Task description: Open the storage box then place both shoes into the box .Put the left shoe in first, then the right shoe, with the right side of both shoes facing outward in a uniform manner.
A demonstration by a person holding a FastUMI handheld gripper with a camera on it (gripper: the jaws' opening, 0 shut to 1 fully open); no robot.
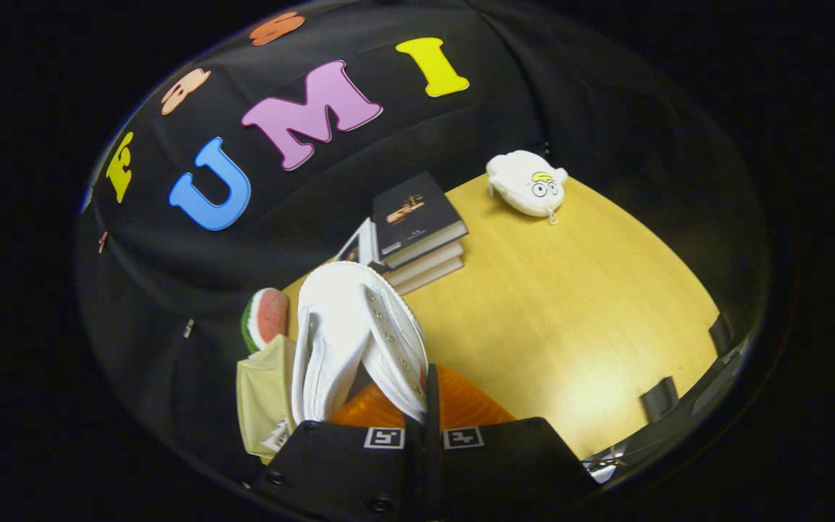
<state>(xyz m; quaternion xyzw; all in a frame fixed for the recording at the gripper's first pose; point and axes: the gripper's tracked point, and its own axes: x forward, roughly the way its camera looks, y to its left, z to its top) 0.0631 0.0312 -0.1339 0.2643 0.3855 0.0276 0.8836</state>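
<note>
White canvas fills the space just ahead of the fingers: a white shoe is held up off the yellow wooden table, toe pointing to the far side, its eyelet row and tongue turned toward the camera. The gripper has its two fingers drawn close together, with the rim of the shoe's opening pinched between them, so the jaws are closed on the shoe. Directly under the shoe and near the fingers lies something orange and ribbed, possibly part of the storage box, though too little of it shows to be sure. To the left sits a pale fabric item, with a watermelon-slice toy beyond it. Farther off rests a stack of books, and far right of them a white plush toy.
</note>
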